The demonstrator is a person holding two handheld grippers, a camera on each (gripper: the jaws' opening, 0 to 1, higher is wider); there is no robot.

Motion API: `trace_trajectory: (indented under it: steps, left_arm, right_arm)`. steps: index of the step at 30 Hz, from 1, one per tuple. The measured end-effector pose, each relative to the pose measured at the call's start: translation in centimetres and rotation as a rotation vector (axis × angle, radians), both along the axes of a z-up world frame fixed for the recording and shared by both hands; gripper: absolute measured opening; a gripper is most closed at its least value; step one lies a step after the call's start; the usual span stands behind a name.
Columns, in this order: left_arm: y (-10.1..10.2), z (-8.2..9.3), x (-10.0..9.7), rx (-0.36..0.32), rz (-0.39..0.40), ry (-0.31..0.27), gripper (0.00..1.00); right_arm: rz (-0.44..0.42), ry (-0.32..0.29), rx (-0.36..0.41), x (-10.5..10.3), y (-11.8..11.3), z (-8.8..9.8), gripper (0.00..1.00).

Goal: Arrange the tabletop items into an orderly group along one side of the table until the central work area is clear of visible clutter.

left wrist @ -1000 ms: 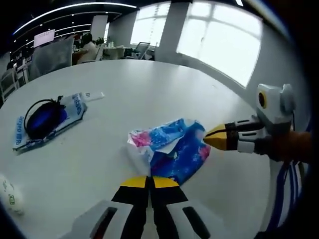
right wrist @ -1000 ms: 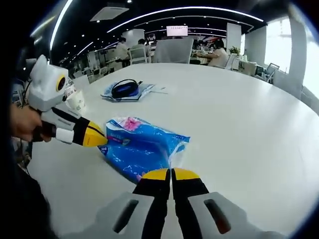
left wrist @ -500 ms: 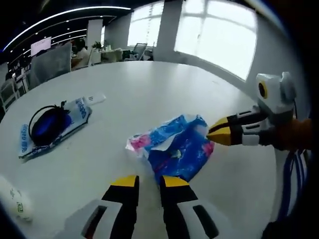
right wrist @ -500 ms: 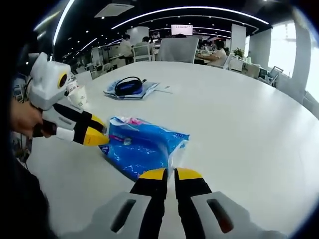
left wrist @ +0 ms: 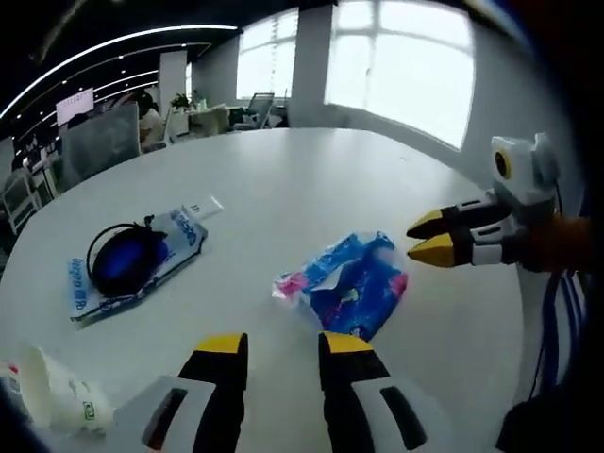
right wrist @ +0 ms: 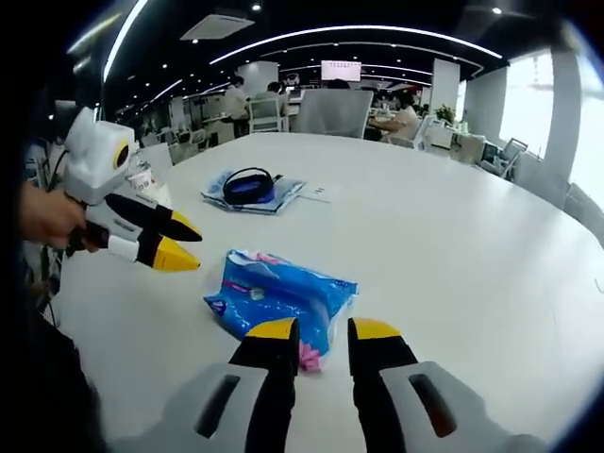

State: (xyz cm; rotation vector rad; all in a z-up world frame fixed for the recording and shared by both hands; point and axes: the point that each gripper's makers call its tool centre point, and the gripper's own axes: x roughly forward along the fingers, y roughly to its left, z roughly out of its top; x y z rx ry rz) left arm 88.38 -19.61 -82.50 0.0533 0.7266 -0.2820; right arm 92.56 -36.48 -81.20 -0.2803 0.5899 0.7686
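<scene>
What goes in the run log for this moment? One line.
left gripper: open | right gripper: open | blue packet: on table, unheld

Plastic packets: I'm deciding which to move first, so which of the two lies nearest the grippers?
The crumpled blue-and-pink packet, just ahead of both open grippers; the flat packet carrying the dark pouch lies farther off.

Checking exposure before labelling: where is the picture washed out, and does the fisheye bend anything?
Left gripper view: the bright windows are blown out, with no detail outside. Right gripper view: the ceiling light strips curve into arcs, and the white round table bulges, its edge bowed.
</scene>
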Motion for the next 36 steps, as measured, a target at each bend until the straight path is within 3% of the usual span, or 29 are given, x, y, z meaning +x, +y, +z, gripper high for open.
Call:
trace_trajectory:
  steps: [9, 14, 28, 35, 36]
  left_arm:
    - [5.3, 3.8, 1.1, 0.066, 0.005, -0.032, 0.34]
    - [8.5, 6.3, 1.8, 0.092, 0.003, -0.045, 0.37]
    - [12.6, 11.4, 3.8, 0.153, -0.083, -0.018, 0.41]
    - [13.8, 11.9, 4.8, 0.18, -0.134, 0.02, 0.42]
    - [14.1, 11.7, 4.8, 0.184, -0.149, 0.048, 0.42]
  right_arm:
    - [0.009, -0.055, 0.035, 0.0, 2.6, 3.1, 0.27]
    - [0.036, -0.075, 0.058, -0.4, 5.4, 4.9, 0.3]
    - [0.069, -0.084, 0.127, 0.0, 12.0, 8.0, 0.35]
    - [0.082, -0.062, 0.144, 0.8, 14.4, 9.2, 0.35]
    - [0.09, -0.047, 0.138, 1.0, 15.1, 9.2, 0.35]
